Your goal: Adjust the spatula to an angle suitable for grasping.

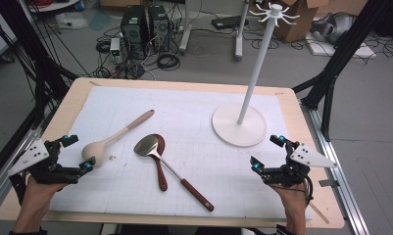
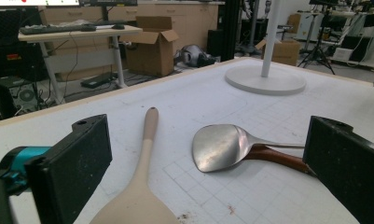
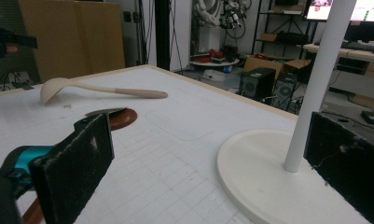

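High view: the white gridded mat (image 1: 194, 147) is covering the wooden table (image 1: 309, 147), and all places below are given relative to the white utensil stand (image 1: 239, 125), whose round base is sitting on the mat's far right part with its pole rising upright to a ring of hooks. The left gripper (image 1: 74, 154) is hovering over the mat's left edge, well to the left of the stand, its jaws standing wide apart with nothing between them. Just beside its inner jaw, the bowl of the beige ladle (image 1: 106, 144) is lying on the mat, its handle running up and right toward the stand. Between that ladle and the stand, the steel turner (image 1: 172, 171) with a red-brown handle is lying across a dark wooden spoon (image 1: 159, 164); the turner's blade is resting over the spoon's bowl, and both handles are pointing toward the near edge. The right gripper (image 1: 267, 154) is hanging just near-side and right of the stand's base, its jaws likewise spread wide and gripping nothing. Left gripper view: the ladle (image 2: 140, 186) is lying between the black jaws without touching them, the turner (image 2: 222, 147) to its right. Right gripper view: the stand's base (image 3: 268, 172) is lying between the open jaws.
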Motion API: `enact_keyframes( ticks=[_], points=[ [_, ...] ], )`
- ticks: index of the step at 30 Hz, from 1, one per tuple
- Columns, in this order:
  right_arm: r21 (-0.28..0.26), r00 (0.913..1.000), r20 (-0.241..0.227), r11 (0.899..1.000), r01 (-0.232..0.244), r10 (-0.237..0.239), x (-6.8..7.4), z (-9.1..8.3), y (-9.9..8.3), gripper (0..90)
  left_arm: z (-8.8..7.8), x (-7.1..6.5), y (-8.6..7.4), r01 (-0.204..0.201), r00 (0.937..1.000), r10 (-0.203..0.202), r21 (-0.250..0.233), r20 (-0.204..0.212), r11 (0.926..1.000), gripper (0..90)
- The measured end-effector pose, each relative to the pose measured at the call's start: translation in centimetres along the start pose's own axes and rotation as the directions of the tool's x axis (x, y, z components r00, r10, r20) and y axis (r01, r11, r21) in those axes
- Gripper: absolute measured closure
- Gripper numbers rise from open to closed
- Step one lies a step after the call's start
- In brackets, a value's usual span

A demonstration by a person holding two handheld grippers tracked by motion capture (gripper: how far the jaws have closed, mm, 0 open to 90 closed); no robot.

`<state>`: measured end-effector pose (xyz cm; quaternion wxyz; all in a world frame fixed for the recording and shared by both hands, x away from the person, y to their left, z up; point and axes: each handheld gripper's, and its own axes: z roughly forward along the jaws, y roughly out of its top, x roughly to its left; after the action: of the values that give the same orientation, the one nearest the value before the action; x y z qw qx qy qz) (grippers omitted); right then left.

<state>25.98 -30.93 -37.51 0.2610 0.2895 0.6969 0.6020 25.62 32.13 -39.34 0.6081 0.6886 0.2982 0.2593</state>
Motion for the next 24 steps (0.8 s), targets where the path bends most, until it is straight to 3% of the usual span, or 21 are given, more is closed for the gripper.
enact_keyframes(
  ticks=[14,17,24],
  points=[
    [0.006,1.0000,0.004,1.000,0.005,-0.005,0.02,-0.07,0.11,0.5,-0.17,0.22,0.00,0.010,0.9999,-0.010,0.006,0.004,0.9999,1.7],
    [0.008,1.0000,0.002,1.000,0.002,-0.002,0.04,-0.13,0.11,0.4,-0.32,0.04,0.40,-0.032,0.9990,0.032,-0.001,-0.030,0.9995,1.7],
    [0.013,1.0000,0.007,1.000,-0.002,0.001,-0.06,-0.13,0.06,0.5,-0.42,0.05,0.70,-0.023,0.9995,0.024,0.024,-0.022,0.9995,1.7]
  ],
)
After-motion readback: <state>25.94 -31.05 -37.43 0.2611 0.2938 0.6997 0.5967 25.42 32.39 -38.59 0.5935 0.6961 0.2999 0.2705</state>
